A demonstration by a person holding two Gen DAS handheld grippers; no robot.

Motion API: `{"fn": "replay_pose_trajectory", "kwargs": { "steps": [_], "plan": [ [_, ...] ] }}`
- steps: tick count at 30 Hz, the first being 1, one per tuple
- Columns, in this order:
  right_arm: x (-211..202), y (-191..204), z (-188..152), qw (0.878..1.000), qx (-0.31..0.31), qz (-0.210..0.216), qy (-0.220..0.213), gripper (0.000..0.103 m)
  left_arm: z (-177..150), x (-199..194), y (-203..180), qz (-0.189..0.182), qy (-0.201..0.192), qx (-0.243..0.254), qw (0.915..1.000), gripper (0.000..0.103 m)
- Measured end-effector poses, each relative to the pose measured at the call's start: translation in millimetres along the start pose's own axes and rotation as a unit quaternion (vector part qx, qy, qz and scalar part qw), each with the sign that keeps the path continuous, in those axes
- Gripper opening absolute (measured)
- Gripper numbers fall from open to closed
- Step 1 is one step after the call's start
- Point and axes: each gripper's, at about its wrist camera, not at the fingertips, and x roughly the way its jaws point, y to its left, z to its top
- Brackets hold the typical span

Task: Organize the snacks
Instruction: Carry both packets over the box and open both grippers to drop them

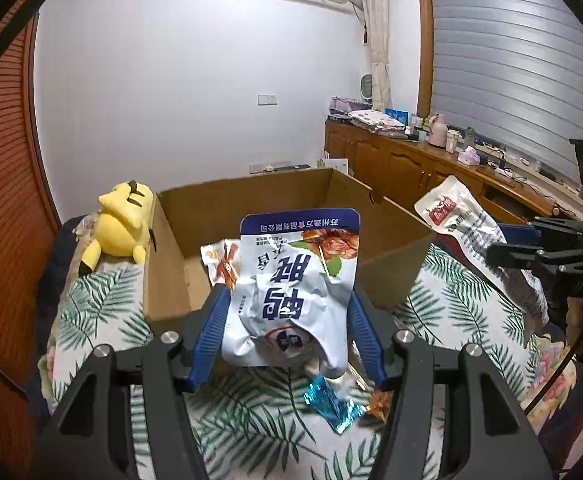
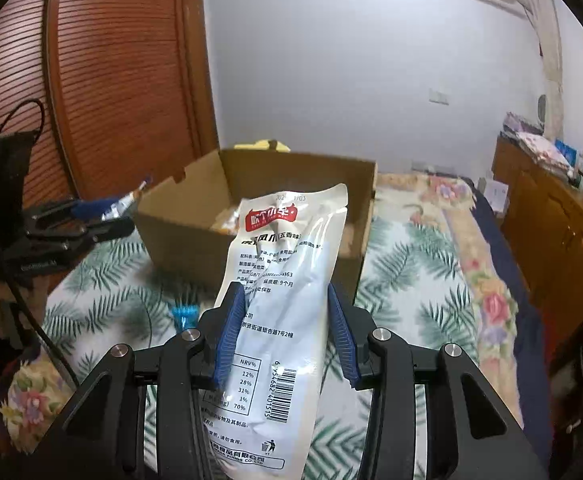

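My left gripper [image 1: 287, 300] is shut on a crumpled white and blue snack bag [image 1: 291, 292] and holds it above the bed, just short of an open cardboard box [image 1: 251, 204]. My right gripper [image 2: 285, 300] is shut on a long white snack pouch with a red label [image 2: 279, 300], also held up before the box [image 2: 259, 216]. The right gripper and its pouch [image 1: 463, 224] show at the right of the left wrist view. An orange and white packet [image 1: 221, 260] lies inside the box. A small blue wrapper [image 1: 331, 404] and an orange one [image 1: 379, 404] lie on the bedspread.
The box stands on a leaf-patterned bedspread [image 1: 103, 312]. A yellow plush toy [image 1: 121, 224] lies left of the box. A wooden sideboard [image 1: 431, 160] with bottles and folded cloth runs along the right wall. A wooden slatted door [image 2: 103, 80] is on the left.
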Motion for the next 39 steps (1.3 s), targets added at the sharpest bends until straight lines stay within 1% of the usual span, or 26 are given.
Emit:
{"fn": "replay_pose_trajectory", "kwargs": {
  "steps": [8, 13, 18, 24, 32, 36, 37, 39],
  "plan": [
    [25, -4, 35, 1.0, -0.013, 0.016, -0.006, 0.042, 28, 24, 13, 0.008, -0.004, -0.005, 0.9999, 0.058],
    [42, -2, 54, 1.0, -0.021, 0.019, -0.01, 0.042, 40, 45, 29, 0.013, -0.005, -0.021, 0.9997, 0.058],
    [60, -3, 72, 0.999, -0.023, 0.021, -0.016, 0.042, 44, 64, 43, 0.011, -0.003, -0.041, 0.9991, 0.058],
    [85, -7, 88, 0.999, -0.017, 0.021, -0.021, 0.042, 38, 95, 53, 0.009, 0.02, -0.062, 0.9979, 0.059],
    [119, -18, 98, 1.0, 0.009, 0.013, -0.016, 0.042, 32, 112, 55, 0.01, 0.033, -0.065, 0.9973, 0.06],
    [132, -21, 94, 1.0, 0.013, 0.0, -0.011, 0.042, 29, 116, 56, 0.012, 0.037, -0.065, 0.9971, 0.059],
    [135, -20, 93, 1.0, 0.012, -0.005, -0.009, 0.042, 29, 116, 55, 0.008, 0.035, -0.066, 0.9972, 0.059],
    [141, -22, 89, 1.0, 0.008, -0.013, -0.006, 0.042, 28, 117, 56, 0.012, 0.031, -0.066, 0.9972, 0.061]
  ]
}}
